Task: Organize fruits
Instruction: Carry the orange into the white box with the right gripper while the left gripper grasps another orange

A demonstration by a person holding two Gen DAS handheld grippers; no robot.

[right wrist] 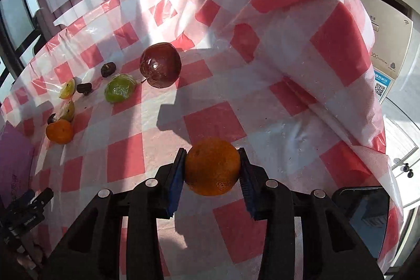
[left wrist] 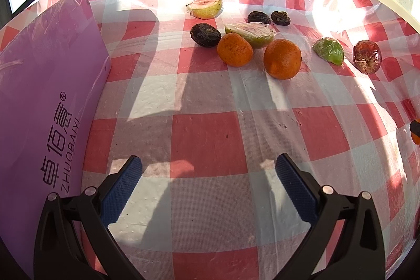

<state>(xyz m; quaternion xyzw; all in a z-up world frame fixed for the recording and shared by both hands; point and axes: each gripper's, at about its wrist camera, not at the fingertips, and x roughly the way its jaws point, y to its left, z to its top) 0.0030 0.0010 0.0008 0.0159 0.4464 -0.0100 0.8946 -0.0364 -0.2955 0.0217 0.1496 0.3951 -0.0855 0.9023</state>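
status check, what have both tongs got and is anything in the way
Right tongs shut on an orange. Left tongs open, empty, over the checked cloth. Other fruit further off, nothing in the way.

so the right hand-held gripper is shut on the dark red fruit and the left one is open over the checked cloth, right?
Not quite. The right hand-held gripper is shut on an orange, not the dark red fruit, which lies free on the checked cloth; the right wrist view shows this. The left hand-held gripper is indeed open over the cloth.
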